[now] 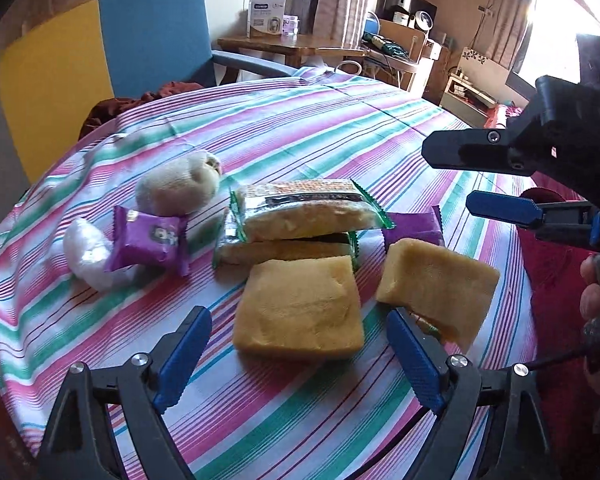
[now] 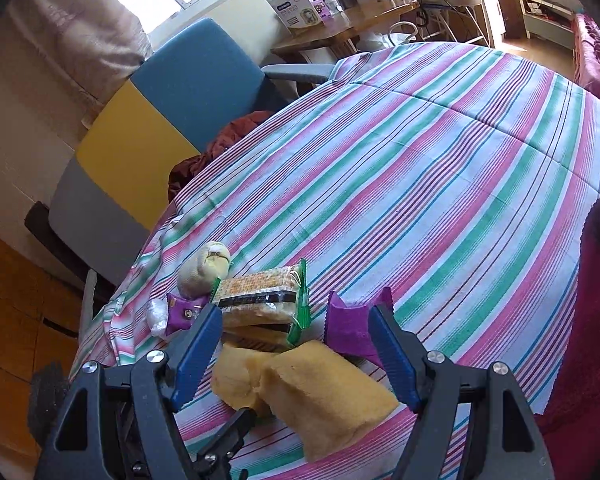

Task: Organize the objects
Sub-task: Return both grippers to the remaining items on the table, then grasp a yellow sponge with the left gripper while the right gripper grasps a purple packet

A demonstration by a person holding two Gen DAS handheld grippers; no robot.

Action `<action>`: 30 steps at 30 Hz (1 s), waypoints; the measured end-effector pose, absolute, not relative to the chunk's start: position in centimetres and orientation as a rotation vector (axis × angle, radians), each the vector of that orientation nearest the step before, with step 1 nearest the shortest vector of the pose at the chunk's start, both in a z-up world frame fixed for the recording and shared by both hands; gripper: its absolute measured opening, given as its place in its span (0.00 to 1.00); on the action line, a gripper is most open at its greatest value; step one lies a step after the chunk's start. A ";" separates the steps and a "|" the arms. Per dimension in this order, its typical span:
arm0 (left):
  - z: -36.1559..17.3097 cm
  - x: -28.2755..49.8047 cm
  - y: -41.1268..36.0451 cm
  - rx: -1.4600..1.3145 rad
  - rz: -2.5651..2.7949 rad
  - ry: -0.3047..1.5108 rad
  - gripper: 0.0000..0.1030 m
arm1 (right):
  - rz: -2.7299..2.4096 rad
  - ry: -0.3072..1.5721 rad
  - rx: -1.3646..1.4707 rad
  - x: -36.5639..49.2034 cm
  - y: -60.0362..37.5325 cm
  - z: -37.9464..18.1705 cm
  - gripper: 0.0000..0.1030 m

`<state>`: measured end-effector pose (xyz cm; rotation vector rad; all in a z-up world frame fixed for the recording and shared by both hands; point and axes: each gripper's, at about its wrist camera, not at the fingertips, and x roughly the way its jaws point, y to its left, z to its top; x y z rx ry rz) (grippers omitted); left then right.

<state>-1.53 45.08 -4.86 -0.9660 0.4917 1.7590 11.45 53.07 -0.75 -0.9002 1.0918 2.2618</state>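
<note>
The round table under its pink, green and white striped cloth (image 1: 300, 128) is filling both views, with a blue and yellow upholstered chair (image 1: 100, 60) standing at its far left edge and a dark red cloth (image 1: 140, 98) bunching on the seat. Near the table's near edge, two flat yellow sponge-like slabs are lying side by side: the left slab (image 1: 298, 312) is resting flat on the cloth, and the right slab (image 1: 436, 286) is tilting up on one edge just beside it. Behind them, two clear, green-edged packets of biscuits (image 1: 304, 210) are sitting stacked, one on the other. To the left, a cream knitted sock ball (image 1: 178, 186) is touching a small purple snack packet (image 1: 148, 240), which is leaning on a crumpled white plastic wad (image 1: 86, 252). A second purple packet (image 1: 412, 228) is peeking out behind the tilted slab.

The left gripper (image 1: 300, 360) is hanging just over the flat slab, blue fingers (image 1: 184, 360) spread wide on either side and gripping nothing. The right gripper (image 2: 296, 356) is hovering above the tilted slab (image 2: 328, 396), fingers apart and not pressing on it; in the left view it is reaching in from the right, a hand (image 1: 596, 304) showing behind it.
</note>
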 end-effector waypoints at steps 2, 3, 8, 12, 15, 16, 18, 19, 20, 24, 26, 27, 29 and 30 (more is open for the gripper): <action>-5.3 -1.5 45.7 -0.965 1.753 0.489 0.89 | 2.257 1.093 -0.903 11.5 53.1 -0.8 0.74; -5.6 -1.7 45.9 -0.966 1.759 0.483 0.88 | 2.257 1.091 -0.907 11.4 53.0 -0.9 0.74; -6.4 -3.1 43.6 -1.024 1.791 0.350 0.62 | 2.261 1.095 -0.911 11.4 53.0 -0.9 0.75; -6.2 -3.0 39.2 -1.025 1.876 0.292 0.61 | 2.269 1.080 -0.942 11.0 52.7 -1.1 0.74; -6.4 -1.9 35.9 -0.974 1.942 0.274 0.62 | 2.287 1.047 -0.984 10.5 52.1 -1.2 0.74; -6.5 -1.5 35.3 -0.957 1.952 0.272 0.62 | 2.294 1.036 -0.996 10.3 51.9 -1.2 0.74; -6.6 -1.3 34.6 -0.956 1.958 0.259 0.62 | 2.309 1.008 -1.020 9.9 51.5 -1.2 0.74; -6.7 -1.2 34.6 -0.957 1.961 0.258 0.62 | 2.313 0.995 -1.034 9.7 51.3 -1.2 0.74; -6.9 -1.2 34.8 -0.958 1.961 0.260 0.62 | 2.316 0.983 -1.049 9.5 51.1 -1.3 0.74; -7.4 -1.6 34.8 -0.985 1.946 0.227 0.62 | 2.331 0.906 -1.129 8.8 50.0 -1.3 0.74; -7.7 -2.1 34.6 -1.004 1.930 0.190 0.62 | 2.347 0.855 -1.170 8.2 49.3 -1.1 0.74; -7.7 -2.1 34.5 -1.005 1.927 0.182 0.62 | 2.357 0.828 -1.193 7.9 49.0 -1.1 0.74; -7.7 -2.0 34.4 -1.000 1.928 0.181 0.62 | 2.371 0.773 -1.230 7.4 48.5 -0.9 0.74; -7.7 -2.0 34.4 -0.999 1.927 0.180 0.62 | 2.370 0.745 -1.239 7.4 48.4 -0.7 0.74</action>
